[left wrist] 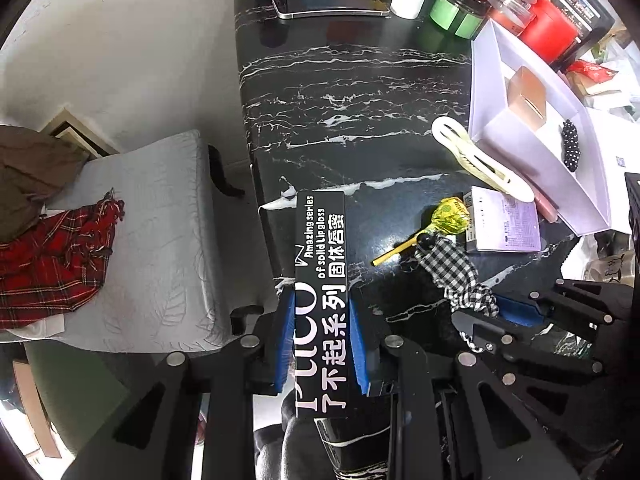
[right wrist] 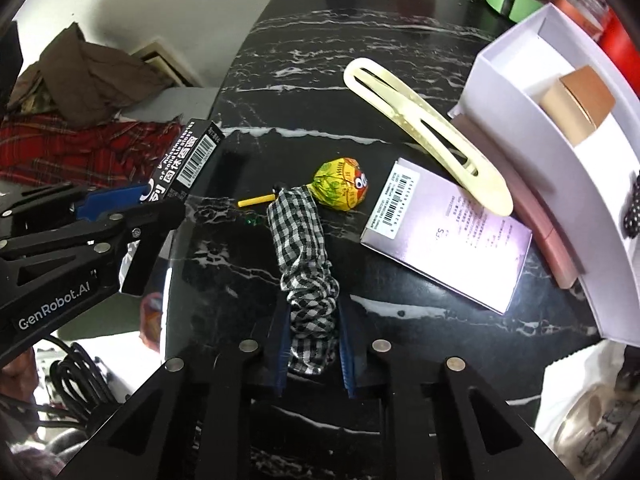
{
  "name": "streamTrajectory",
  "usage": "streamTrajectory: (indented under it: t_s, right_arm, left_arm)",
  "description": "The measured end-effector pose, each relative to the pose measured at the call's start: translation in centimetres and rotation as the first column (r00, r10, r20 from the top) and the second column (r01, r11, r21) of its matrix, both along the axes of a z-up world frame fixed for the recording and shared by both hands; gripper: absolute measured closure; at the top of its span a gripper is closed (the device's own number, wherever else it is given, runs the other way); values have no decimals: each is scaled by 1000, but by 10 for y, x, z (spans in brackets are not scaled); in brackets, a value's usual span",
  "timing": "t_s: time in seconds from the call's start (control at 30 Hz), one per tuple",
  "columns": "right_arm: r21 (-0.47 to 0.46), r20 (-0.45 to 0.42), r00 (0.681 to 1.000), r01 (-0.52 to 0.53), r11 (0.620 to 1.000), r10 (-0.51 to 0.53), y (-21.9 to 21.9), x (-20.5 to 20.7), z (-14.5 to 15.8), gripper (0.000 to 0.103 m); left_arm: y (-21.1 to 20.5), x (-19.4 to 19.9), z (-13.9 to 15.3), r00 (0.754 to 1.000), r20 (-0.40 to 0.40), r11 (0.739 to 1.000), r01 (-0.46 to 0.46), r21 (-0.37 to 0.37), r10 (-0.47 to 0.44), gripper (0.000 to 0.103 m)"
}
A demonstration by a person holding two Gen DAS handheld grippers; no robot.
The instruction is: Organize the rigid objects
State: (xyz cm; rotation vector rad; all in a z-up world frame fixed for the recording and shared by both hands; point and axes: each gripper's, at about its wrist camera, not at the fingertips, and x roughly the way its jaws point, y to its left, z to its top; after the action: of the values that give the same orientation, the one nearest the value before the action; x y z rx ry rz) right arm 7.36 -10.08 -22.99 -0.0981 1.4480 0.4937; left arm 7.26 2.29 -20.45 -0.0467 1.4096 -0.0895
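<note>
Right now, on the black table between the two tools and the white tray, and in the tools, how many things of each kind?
Boxes: 2, black lip gloss box, lilac box
Hair things: 2, checked scrunchie, cream clip
Lollipop: 1
Total: 5

The left gripper point(left wrist: 320, 336) points almost straight down at the tabletop, its two blue-padded fingers point(left wrist: 285, 344) closed flat against the long sides of a black lip gloss box point(left wrist: 320, 280), which stands up between them. Its black linkage arms spread toward the camera. In the right wrist view the same gripper point(right wrist: 150, 196) reaches in from the left edge, tilted, with the box in its tip.

The right gripper point(right wrist: 312, 344) points steeply down. Its blue pads point(right wrist: 347, 356) sit against both sides of a black-and-white checked fabric piece point(right wrist: 306, 272), apparently pinching it, though the contact on the shadowed left pad is hard to judge.
</note>
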Motion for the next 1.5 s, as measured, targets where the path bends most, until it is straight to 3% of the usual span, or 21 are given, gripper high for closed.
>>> streamTrajectory:
  t_s: [0.87,1.5]
  right_arm:
    - [38,59,998,-31,999,29,-7,-38,58,83]
    - [3,119,987,108,994,-108,-62,-52,99,83]
  left_arm:
    - [-19,-38,72,992,111,998,65,3,-65,78]
    - [-71,-34,102,968,162,978,202,-58,-190,78]
